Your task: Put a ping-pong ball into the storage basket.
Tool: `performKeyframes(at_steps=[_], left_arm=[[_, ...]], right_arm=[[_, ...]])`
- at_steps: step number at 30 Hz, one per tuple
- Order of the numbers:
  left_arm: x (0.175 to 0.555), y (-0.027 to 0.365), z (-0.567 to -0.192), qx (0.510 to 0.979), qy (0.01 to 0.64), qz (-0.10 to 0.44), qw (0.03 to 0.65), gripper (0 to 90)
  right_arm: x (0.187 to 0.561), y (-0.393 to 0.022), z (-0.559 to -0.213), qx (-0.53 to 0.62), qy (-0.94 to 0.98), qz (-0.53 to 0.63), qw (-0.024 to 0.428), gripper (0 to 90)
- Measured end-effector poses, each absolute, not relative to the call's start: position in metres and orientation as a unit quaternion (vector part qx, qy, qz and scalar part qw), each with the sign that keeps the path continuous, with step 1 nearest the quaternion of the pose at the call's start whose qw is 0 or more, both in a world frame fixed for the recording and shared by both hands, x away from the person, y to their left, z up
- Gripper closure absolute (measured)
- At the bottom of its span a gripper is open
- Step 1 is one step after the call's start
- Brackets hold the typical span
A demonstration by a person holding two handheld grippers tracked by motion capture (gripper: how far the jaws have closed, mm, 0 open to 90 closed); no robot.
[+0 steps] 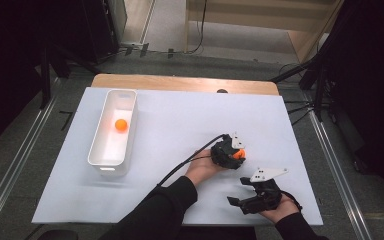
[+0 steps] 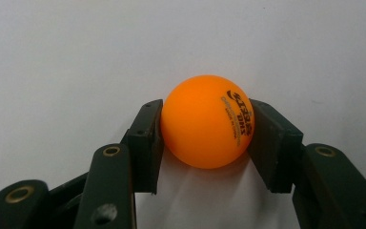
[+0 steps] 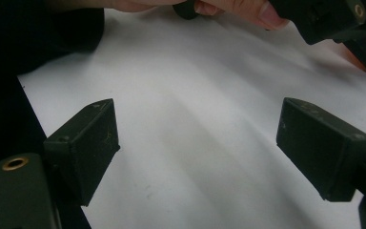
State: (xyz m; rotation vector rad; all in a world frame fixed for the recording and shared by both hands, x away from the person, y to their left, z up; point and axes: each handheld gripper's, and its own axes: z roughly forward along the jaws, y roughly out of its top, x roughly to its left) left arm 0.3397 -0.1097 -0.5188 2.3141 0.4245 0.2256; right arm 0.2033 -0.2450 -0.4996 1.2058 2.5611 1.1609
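An orange table-tennis ball [image 2: 207, 121] with dark print rests on the white tabletop, and both black pads of my left gripper [image 2: 205, 109] press on its sides. From above, that left gripper [image 1: 232, 152] sits right of the table's middle, with the orange ball [image 1: 238, 154] showing at its tip. My right gripper [image 1: 236, 191] is near the front edge, jaws wide apart. Along its own jaws, the right gripper [image 3: 195, 107] has nothing between the pads, only white table surface.
A white oblong bin [image 1: 96, 135] stands at the left of the white board, with a second orange ball [image 1: 121, 125] inside. The left hand [image 3: 248, 7] and left gripper [image 3: 333, 19] lie just beyond the right jaws. A wooden edge [image 1: 180, 82] runs along the back.
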Motion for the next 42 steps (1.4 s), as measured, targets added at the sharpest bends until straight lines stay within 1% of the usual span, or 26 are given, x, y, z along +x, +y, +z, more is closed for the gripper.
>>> performKeyframes(at_steps=[8,14,16,18,24,27,33,42], left_arm=[[0.342,-0.109,-0.518,0.907,0.166,0.076,0.381,50.9],[0.346,-0.105,-0.513,0.905,0.181,0.043,0.382,51.0],[0.348,-0.103,-0.512,0.904,0.187,0.021,0.383,51.0],[0.349,-0.102,-0.510,0.903,0.193,0.012,0.383,51.0],[0.351,-0.096,-0.500,0.899,0.200,0.009,0.390,50.9],[0.353,-0.092,-0.495,0.897,0.203,-0.008,0.392,50.9],[0.351,-0.088,-0.486,0.900,0.197,-0.003,0.389,50.9],[0.350,-0.078,-0.472,0.900,0.201,-0.009,0.386,51.0]], right_arm=[[0.203,-0.245,-0.499,0.394,0.836,0.380,0.041,12.8],[0.204,-0.246,-0.500,0.393,0.836,0.381,0.043,12.8],[0.204,-0.246,-0.500,0.394,0.836,0.381,0.043,12.8],[0.204,-0.246,-0.500,0.394,0.836,0.380,0.043,12.8],[0.204,-0.246,-0.500,0.393,0.835,0.382,0.044,12.8],[0.204,-0.246,-0.500,0.394,0.835,0.381,0.045,12.8],[0.204,-0.247,-0.499,0.396,0.834,0.382,0.044,12.8],[0.205,-0.247,-0.499,0.398,0.833,0.380,0.048,12.8]])
